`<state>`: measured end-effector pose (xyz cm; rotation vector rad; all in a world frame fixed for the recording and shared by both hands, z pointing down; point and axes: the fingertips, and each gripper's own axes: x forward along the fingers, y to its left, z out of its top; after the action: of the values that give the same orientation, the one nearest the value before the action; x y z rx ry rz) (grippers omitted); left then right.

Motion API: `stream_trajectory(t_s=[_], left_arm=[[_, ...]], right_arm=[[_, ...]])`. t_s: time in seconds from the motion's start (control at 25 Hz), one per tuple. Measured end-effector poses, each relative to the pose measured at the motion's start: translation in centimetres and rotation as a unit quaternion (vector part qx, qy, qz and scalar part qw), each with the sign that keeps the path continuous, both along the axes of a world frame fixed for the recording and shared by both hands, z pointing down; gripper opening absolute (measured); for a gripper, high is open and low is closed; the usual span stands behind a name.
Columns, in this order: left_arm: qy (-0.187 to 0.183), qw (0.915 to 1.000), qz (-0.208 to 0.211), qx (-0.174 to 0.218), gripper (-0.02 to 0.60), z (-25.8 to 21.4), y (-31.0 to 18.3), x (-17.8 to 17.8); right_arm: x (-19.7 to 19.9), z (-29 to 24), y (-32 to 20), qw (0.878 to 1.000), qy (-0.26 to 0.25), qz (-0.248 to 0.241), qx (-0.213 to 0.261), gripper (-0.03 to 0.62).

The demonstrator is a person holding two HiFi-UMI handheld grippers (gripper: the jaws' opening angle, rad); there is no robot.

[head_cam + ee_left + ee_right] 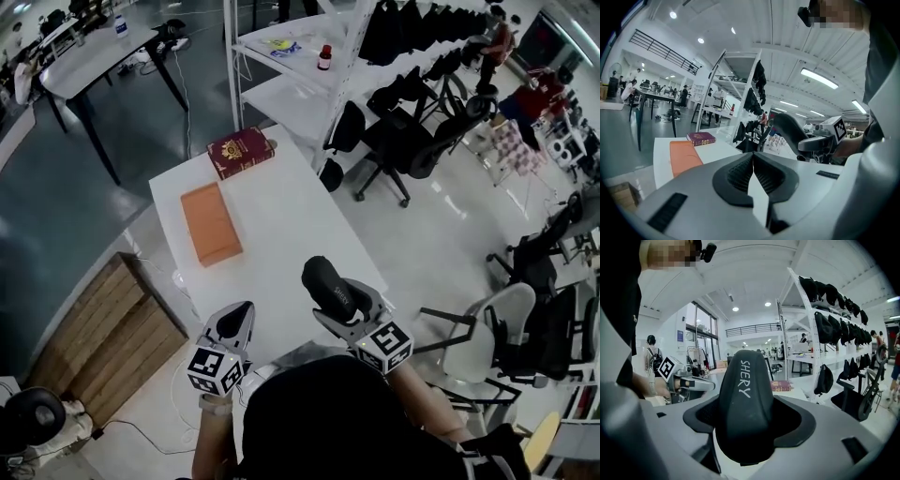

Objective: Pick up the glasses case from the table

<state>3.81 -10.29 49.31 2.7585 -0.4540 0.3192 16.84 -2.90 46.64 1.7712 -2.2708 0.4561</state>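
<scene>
Book (pixel 241 150) at counter (pixel 292 217) far end; flat box (pixel 210 223) before it, leftward; glasses case (pixel 327 281) in right tool (pixel 343 306), over near end.

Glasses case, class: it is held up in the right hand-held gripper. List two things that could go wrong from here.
1. The right hand-held gripper clamps the glasses case at one end only. The rounded shell juts well past the jaws, so it might pivot or slip out.
2. It hangs near the table edge, so a drop could send it to the floor.
</scene>
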Motion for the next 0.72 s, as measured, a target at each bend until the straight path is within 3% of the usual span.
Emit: stream_trajectory(t_s=[0.72], left_arm=[[-0.002,0.9999,0.012,0.011,0.018,-0.9,-0.4,1.1]], right_arm=[[1.6,1.0,0.2,1.0,0.011,0.024,-0.006,0.36]])
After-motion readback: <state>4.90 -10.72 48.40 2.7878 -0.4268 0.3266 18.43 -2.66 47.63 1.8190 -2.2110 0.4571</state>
